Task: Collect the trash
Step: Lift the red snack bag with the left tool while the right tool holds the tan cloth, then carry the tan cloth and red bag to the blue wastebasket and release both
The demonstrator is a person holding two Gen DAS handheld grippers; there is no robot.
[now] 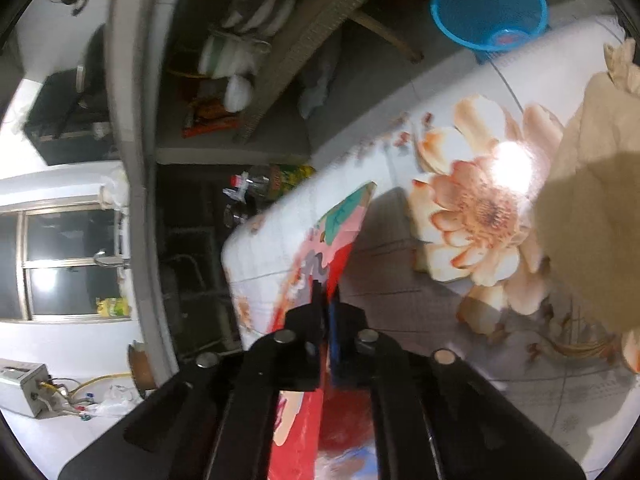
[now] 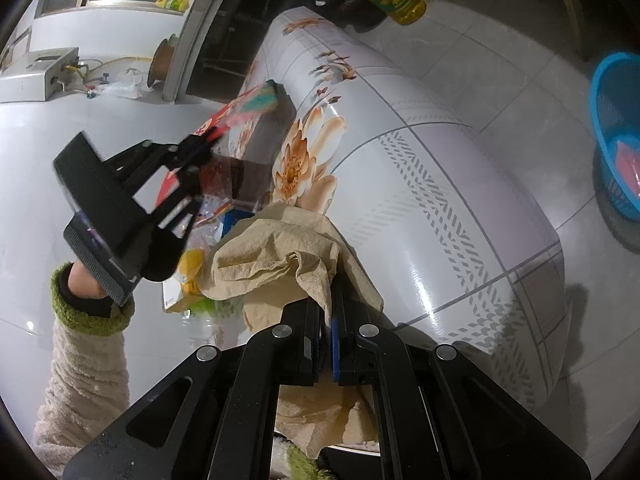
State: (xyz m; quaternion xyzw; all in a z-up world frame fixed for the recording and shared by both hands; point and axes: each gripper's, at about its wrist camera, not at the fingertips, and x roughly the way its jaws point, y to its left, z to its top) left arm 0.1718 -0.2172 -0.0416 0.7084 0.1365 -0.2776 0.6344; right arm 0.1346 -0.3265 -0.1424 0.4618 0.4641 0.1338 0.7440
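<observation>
My left gripper (image 1: 327, 296) is shut on a flat red printed carton (image 1: 340, 236) and holds it above the flower-patterned table (image 1: 440, 92). It also shows in the right wrist view (image 2: 208, 138), with the carton (image 2: 248, 108) sticking out beyond its fingers. My right gripper (image 2: 326, 308) is shut on a crumpled brown paper napkin (image 2: 276, 252), which hangs over the table's near end. The napkin also fills the right side of the left wrist view (image 1: 592, 208). A blue mesh trash basket (image 1: 488, 4) stands on the floor beyond the table; its rim shows at the far right (image 2: 616, 136).
More wrappers and a yellow packet (image 2: 192, 264) lie on the table under the left gripper. Bottles (image 2: 396, 0) stand on the floor past the table's far end. A wicker chair (image 1: 320, 32) and bags are near the basket.
</observation>
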